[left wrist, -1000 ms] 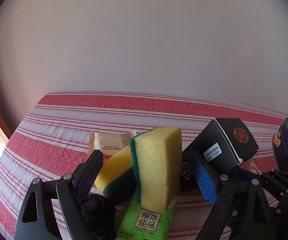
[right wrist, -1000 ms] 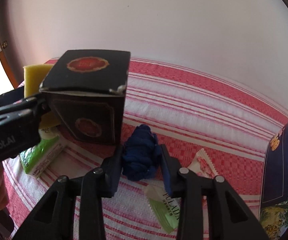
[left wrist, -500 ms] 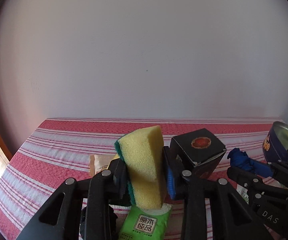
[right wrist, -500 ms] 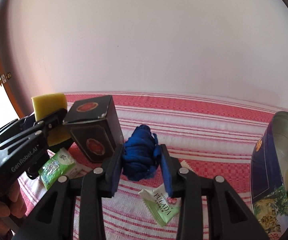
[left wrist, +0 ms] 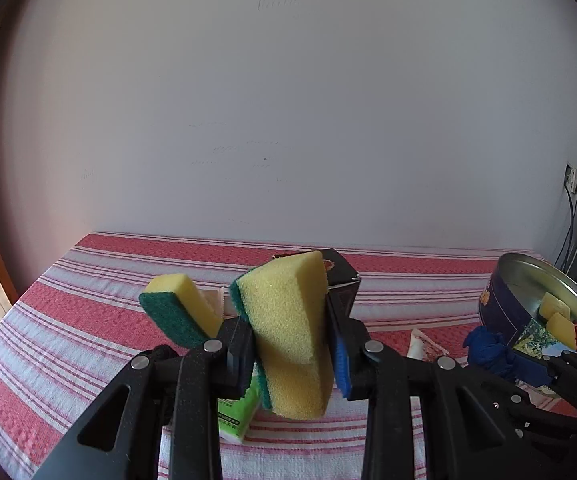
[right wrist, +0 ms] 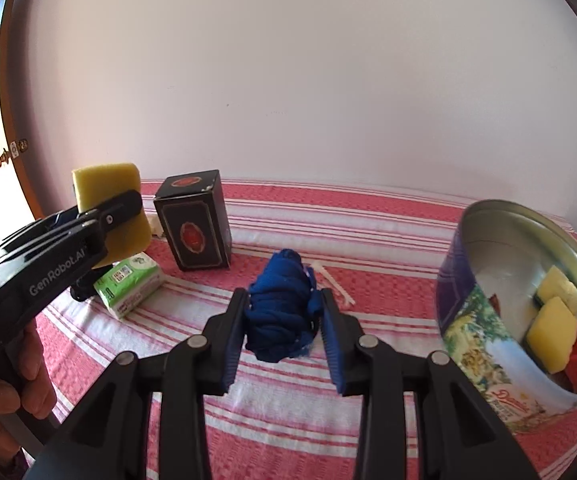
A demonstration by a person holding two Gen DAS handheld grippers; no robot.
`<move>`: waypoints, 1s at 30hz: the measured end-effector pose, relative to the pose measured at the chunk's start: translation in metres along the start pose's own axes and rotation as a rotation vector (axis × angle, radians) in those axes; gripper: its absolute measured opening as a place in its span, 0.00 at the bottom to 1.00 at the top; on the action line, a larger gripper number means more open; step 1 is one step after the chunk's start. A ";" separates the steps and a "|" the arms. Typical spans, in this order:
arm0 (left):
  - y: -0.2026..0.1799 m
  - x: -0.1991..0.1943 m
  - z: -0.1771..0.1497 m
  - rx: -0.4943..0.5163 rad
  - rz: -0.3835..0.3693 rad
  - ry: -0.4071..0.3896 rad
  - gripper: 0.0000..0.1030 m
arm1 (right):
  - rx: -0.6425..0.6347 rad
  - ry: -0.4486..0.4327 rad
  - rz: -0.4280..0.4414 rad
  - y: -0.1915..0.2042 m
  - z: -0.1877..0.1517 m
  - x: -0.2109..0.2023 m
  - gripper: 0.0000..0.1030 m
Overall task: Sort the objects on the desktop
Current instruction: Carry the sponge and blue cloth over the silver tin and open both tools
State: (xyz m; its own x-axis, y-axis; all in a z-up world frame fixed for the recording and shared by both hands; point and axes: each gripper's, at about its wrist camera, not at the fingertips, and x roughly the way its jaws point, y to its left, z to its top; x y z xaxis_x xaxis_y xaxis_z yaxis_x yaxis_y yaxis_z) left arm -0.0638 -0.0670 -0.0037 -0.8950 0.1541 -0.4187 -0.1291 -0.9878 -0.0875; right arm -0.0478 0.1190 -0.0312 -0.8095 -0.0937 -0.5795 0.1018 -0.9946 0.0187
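both grippers have risen since a second ago: the left gripper point(left wrist: 292, 354), which was open around the sponge point(left wrist: 293, 336) down on the cloth, is now clamped on it and holds it up off the table point(right wrist: 368, 216), clear of the black box point(right wrist: 194, 220) and the green pack point(right wrist: 130, 285) it stood on. a second sponge point(left wrist: 178, 310) sits just left of it; whether it rests on something i cannot tell. the right gripper point(right wrist: 282, 326) is clamped on the blue cloth ball point(right wrist: 280, 308), also lifted, and the tin point(right wrist: 484, 320) has come into full view at right, with two sponges and a red item inside. my read: both picks are done, and the carry to the tin comes next, sponge likely joining the sponges there.
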 end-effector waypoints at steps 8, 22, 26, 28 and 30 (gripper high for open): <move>-0.060 -0.025 -0.007 0.029 -0.082 -0.007 0.33 | 0.076 -0.094 -0.111 -0.030 0.005 -0.059 0.34; -0.166 -0.037 0.009 0.115 -0.252 -0.057 0.33 | 0.174 -0.229 -0.331 -0.119 0.004 -0.102 0.34; -0.190 -0.031 0.015 0.123 -0.283 -0.055 0.33 | 0.192 -0.238 -0.367 -0.139 0.005 -0.103 0.34; -0.200 -0.026 0.016 0.125 -0.296 -0.051 0.33 | 0.195 -0.238 -0.384 -0.147 0.005 -0.100 0.35; -0.211 -0.024 0.015 0.128 -0.305 -0.045 0.33 | 0.205 -0.237 -0.394 -0.156 0.005 -0.097 0.34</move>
State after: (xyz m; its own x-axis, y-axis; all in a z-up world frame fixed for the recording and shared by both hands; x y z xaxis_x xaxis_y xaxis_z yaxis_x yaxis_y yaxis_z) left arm -0.0219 0.1371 0.0380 -0.8244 0.4451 -0.3497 -0.4445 -0.8915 -0.0869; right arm 0.0119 0.2828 0.0257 -0.8750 0.3067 -0.3746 -0.3341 -0.9425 0.0090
